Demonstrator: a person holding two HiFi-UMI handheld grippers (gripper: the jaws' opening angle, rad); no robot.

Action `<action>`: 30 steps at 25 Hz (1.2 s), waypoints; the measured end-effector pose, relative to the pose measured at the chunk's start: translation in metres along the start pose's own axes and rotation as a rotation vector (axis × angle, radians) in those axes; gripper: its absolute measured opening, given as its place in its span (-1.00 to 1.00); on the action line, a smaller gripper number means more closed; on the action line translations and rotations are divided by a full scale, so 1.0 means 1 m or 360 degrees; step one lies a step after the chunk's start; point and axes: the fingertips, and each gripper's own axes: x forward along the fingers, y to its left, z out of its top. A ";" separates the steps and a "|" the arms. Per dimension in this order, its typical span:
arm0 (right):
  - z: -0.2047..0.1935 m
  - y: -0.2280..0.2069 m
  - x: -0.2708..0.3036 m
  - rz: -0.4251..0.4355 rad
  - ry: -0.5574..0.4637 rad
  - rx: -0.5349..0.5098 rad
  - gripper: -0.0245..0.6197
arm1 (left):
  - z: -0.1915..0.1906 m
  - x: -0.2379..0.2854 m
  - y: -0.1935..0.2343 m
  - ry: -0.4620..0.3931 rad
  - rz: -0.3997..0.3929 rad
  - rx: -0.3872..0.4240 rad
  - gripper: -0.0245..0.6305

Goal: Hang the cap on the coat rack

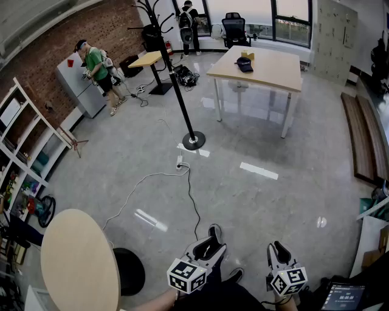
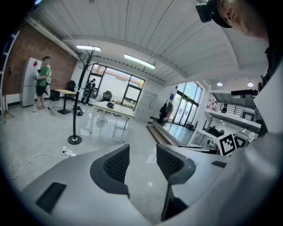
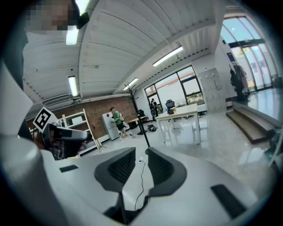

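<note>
Grey floor spreads out ahead of me, with a brick wall on the left and windows at the far end. Across the floor between me and the rack runs a cable, which meets a power strip near the rack's round base. A round table sits close at my lower left, a bench runs along the right, and a shelf stands by the brick wall. One person in green stands at a fridge, and a second person stands by the windows near a chair. A small desk stands beyond the rack.

The cap lies at the far end of the white table, just beside a yellow box. It is well apart from both my grippers, across the floor. The rack stands to the table's left, apart from it.

My left gripper has its jaws wide apart, with only floor showing between the pads. My right gripper has its jaws apart too, by a narrower gap through which floor and cable show. Both sit low at the bottom of the head view.

Count: one cap, one rack, one white table, one round table, one yellow box, two people, two grippers
</note>
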 end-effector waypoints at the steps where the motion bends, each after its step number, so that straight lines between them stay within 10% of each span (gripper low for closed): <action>1: 0.004 0.001 0.006 -0.0003 -0.0003 -0.0014 -0.63 | 0.002 0.003 0.005 -0.0002 -0.0005 -0.0013 -0.32; 30: 0.095 0.025 0.123 -0.0174 -0.0067 -0.0245 -0.63 | 0.061 0.082 0.115 -0.0120 -0.0239 -0.0216 -0.32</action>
